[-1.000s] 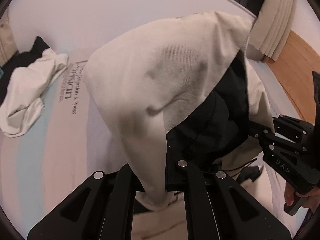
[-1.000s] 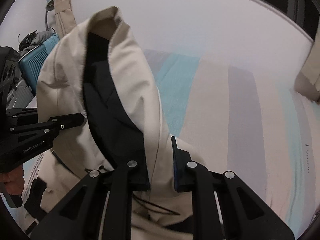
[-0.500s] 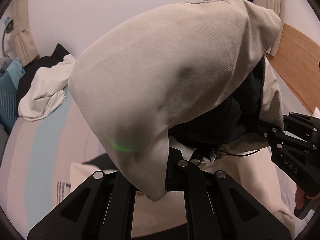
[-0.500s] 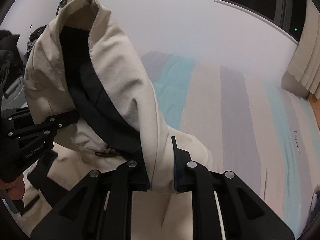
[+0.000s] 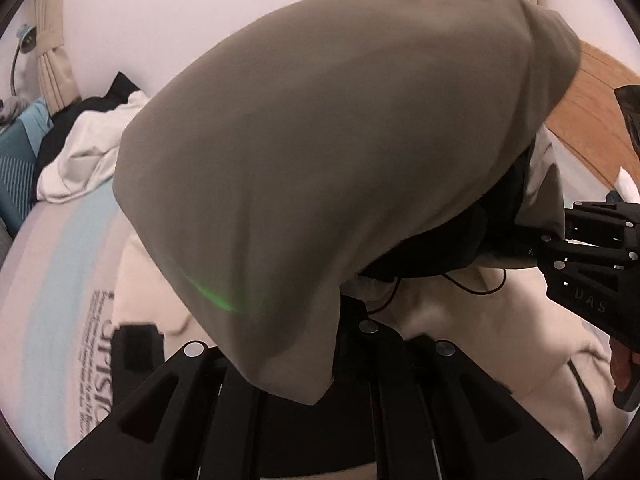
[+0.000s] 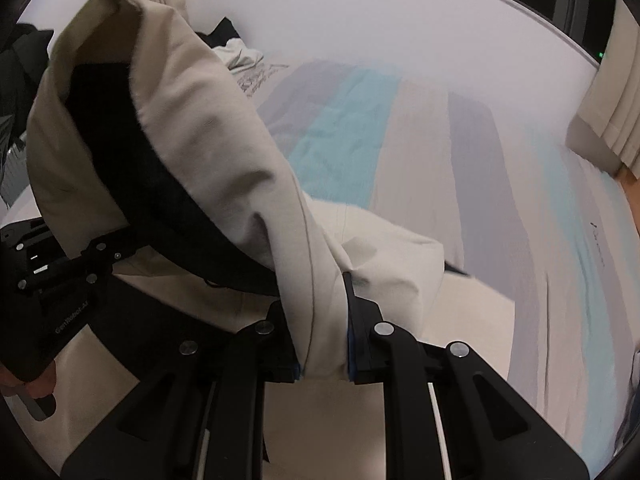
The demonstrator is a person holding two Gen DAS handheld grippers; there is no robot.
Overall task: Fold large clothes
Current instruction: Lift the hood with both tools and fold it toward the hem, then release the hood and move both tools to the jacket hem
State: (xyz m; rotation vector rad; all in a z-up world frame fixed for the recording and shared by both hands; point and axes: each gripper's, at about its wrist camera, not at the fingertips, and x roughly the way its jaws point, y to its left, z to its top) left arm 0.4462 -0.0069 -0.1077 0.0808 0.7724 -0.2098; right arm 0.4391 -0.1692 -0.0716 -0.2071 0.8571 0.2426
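L gripper [image 5: 316,344]: jaws starting to part, beige jacket [image 5: 320,160] fabric between them
R gripper [image 6: 322,340]: clamped on jacket edge
Jacket: rest lies on striped bed [image 6: 460,140]

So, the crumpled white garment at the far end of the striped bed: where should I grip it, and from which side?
Take the crumpled white garment by its loose near edge, resting on the striped sheet. Come from the open bed side, probably: black cloth and the wall crowd it behind.
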